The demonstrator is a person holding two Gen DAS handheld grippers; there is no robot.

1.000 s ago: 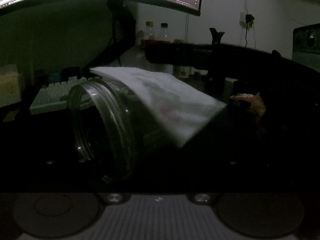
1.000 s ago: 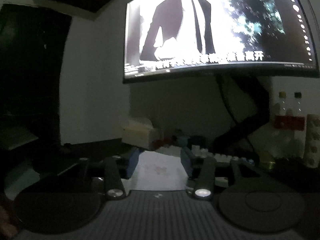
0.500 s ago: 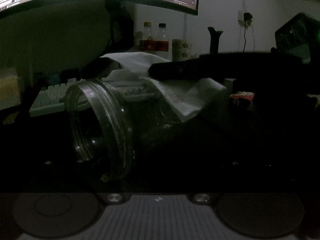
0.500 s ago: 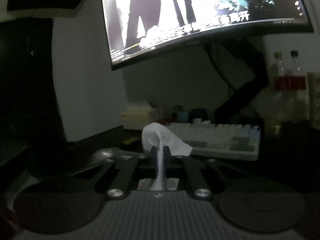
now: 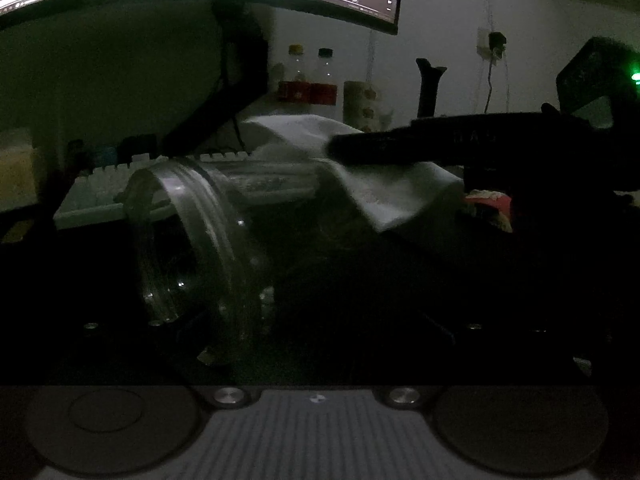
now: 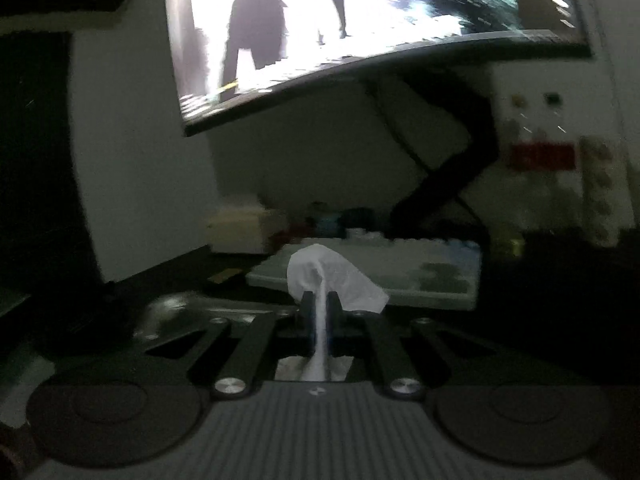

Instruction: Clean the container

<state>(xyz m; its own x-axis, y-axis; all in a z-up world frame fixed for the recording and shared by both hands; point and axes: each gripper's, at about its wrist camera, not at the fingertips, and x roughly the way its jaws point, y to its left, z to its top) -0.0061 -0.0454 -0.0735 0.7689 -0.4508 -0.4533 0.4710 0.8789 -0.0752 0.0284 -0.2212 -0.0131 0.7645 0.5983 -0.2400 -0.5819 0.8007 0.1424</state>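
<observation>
Glass jar [image 5: 192,248] lies on its side close before the left gripper, whose fingers are lost in darkness, so I cannot tell their state. Beyond, the right gripper [image 6: 319,312] pinches a white tissue [image 6: 332,276] draped over the jar; keyboard [image 5: 120,188] behind.

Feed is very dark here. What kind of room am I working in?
Probably a home computer desk: a large curved monitor playing video, a pale mechanical keyboard beneath it, and two red-labelled plastic bottles by the wall.
</observation>
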